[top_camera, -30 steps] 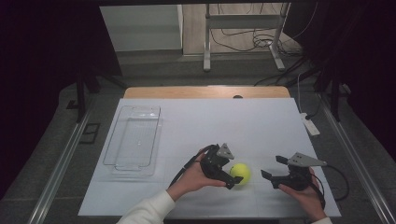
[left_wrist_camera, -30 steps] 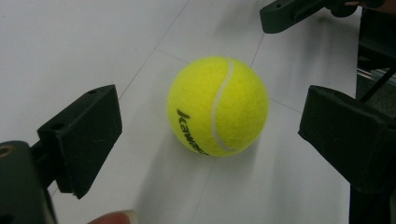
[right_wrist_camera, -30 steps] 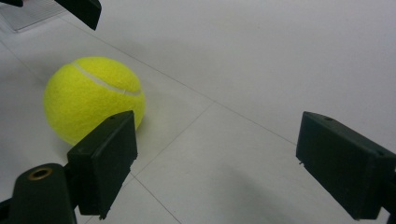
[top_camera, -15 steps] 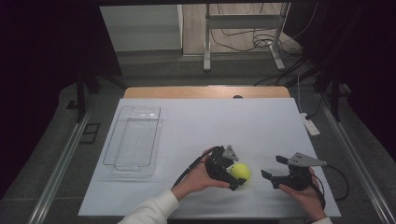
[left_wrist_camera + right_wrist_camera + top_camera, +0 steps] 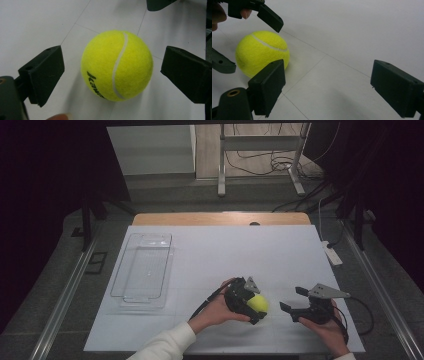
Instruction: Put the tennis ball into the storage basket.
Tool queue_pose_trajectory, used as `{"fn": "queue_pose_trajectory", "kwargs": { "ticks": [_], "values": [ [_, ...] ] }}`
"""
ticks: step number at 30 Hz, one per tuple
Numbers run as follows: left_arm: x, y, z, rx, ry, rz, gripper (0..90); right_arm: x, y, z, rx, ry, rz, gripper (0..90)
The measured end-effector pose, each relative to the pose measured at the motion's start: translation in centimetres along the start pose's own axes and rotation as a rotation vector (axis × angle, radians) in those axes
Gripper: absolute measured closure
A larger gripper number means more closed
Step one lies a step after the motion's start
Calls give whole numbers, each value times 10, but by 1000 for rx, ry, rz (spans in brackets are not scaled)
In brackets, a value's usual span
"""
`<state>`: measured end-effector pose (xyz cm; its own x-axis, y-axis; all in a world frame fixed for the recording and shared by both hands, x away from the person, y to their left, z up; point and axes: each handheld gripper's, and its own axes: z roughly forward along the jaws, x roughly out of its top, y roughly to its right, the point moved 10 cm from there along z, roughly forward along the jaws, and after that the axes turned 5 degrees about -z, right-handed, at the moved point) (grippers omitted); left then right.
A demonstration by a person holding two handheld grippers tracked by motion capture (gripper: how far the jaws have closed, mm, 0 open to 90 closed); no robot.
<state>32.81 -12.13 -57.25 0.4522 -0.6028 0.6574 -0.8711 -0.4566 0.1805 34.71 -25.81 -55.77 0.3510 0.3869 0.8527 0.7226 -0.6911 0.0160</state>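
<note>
A yellow tennis ball [image 5: 260, 302] lies on the white table sheet [image 5: 225, 255] near the front. My left gripper [image 5: 256, 306] is open, one black jaw on each side of the ball. In the left gripper view the ball [image 5: 117, 65] sits between the jaws, and a gap shows on both sides. My right gripper [image 5: 291, 298] is open a short way to the ball's right, aimed toward it and holding nothing. The right gripper view has the ball [image 5: 262, 53] at the left, beyond its own left jaw, framed by the other gripper's jaws.
A clear plastic tray [image 5: 145, 270] lies empty on the left part of the sheet. A white power strip [image 5: 332, 255] lies at the sheet's right edge. The wooden table edge [image 5: 220, 218] runs along the back.
My left gripper has slid right, so the ball now lies between its jaws. The ball and the right gripper have stayed in place.
</note>
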Motion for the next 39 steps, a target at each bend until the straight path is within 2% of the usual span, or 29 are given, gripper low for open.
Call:
{"fn": "queue_pose_trajectory", "kwargs": {
  "ticks": [13, 15, 17, 18, 19, 21, 23, 31, 39],
  "values": [
    [-2, -1, 10, 4, -22, -2, 72, 0, 0, 0, 0, 2, 1, 133],
    [-2, -1, 11, 5, -19, 0, 99, 0, 0, 0, -1, 1, 1, 133],
    [-2, -1, 11, 6, -18, 2, 172, 0, 0, 0, -1, 2, 1, 133],
    [-2, -1, 11, 5, -19, 3, 172, 0, 1, 0, -2, 2, 1, 132],
    [-1, 1, 10, -6, -13, -2, 204, 0, 1, 0, -2, 3, 1, 133],
    [-1, 1, 10, -1, -11, 6, 254, 0, 1, 0, -2, 3, 1, 133],
    [-1, 2, 10, 10, -12, 21, 259, 0, 1, -1, -4, 5, 1, 133],
    [-1, 2, 9, 16, -11, 32, 264, 1, 1, -1, -7, 4, -1, 134],
    [1, 3, 4, 6, 1, 28, 267, 1, 2, -2, -11, 8, 0, 135]
  ]
}}
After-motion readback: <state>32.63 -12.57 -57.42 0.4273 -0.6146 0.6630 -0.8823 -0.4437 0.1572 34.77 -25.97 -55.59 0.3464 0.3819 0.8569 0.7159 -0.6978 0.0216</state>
